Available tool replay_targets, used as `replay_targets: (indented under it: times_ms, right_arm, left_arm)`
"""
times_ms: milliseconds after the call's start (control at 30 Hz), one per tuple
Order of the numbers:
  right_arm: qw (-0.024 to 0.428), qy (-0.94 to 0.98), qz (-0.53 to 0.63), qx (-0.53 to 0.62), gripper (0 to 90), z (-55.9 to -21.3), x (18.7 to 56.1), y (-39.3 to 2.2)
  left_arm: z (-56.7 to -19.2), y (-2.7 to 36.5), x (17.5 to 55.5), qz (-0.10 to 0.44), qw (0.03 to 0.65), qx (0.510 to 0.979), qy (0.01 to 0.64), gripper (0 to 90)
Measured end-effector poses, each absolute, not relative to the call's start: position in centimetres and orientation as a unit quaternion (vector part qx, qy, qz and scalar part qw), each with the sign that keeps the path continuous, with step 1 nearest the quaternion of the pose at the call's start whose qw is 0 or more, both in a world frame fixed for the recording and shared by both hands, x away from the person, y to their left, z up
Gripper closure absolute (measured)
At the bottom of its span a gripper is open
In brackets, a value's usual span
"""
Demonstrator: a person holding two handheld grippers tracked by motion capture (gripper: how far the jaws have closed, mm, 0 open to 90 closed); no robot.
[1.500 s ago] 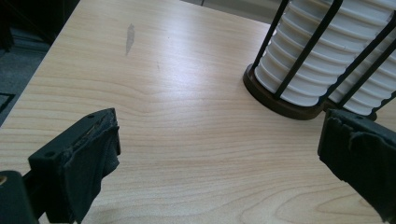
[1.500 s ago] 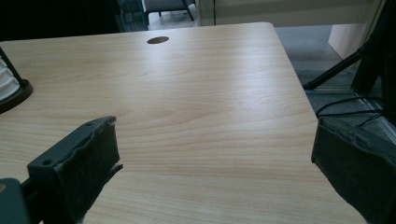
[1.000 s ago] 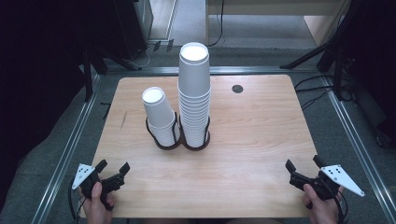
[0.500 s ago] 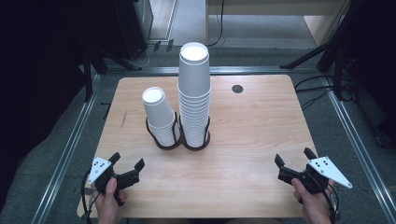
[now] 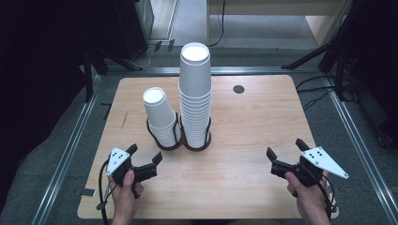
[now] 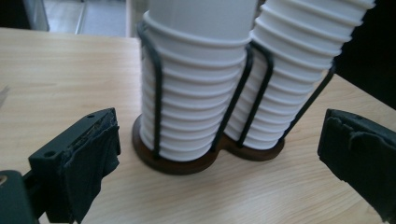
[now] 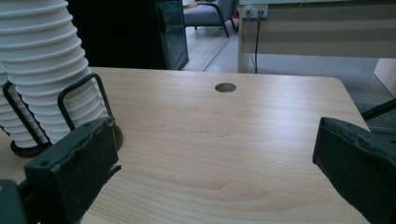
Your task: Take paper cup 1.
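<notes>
Two stacks of white paper cups stand in a dark double holder (image 5: 180, 143) with black wire loops at the table's middle. The short stack (image 5: 161, 117) is on the left, the tall stack (image 5: 195, 93) on the right. My left gripper (image 5: 144, 156) is open just in front of the short stack, with nothing between its jaws. In the left gripper view the short stack (image 6: 196, 93) and the tall stack (image 6: 294, 70) rise close ahead in the holder (image 6: 187, 163). My right gripper (image 5: 285, 152) is open near the front right, apart from the cups. The tall stack (image 7: 46, 65) is at the left of the right gripper view.
The wooden table (image 5: 253, 126) has a round cable hole (image 5: 239, 89) at the back right, also seen from the right gripper as a hole (image 7: 225, 87). Metal rails run along the table's sides. A dark cabinet and cables lie on the floor beyond the far edge.
Both grippers have moved forward and inward over the table. The left one has come close to the cup holder. Both stay open.
</notes>
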State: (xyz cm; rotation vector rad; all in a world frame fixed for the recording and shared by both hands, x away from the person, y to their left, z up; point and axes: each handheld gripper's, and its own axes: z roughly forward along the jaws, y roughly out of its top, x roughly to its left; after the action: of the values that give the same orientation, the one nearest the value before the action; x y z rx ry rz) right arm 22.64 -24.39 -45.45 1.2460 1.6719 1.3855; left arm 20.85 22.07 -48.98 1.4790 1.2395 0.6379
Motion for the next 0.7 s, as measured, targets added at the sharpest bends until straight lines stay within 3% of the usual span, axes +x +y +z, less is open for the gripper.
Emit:
replay_targets:
  times_ms: [700]
  right_arm:
    - [0.293, 0.65, 0.554, 0.43, 0.2, -41.3, 24.7, -19.3]
  left_arm:
    - [-46.4, 17.1, 23.7, 0.26, 0.54, 0.646, 0.473, 0.0]
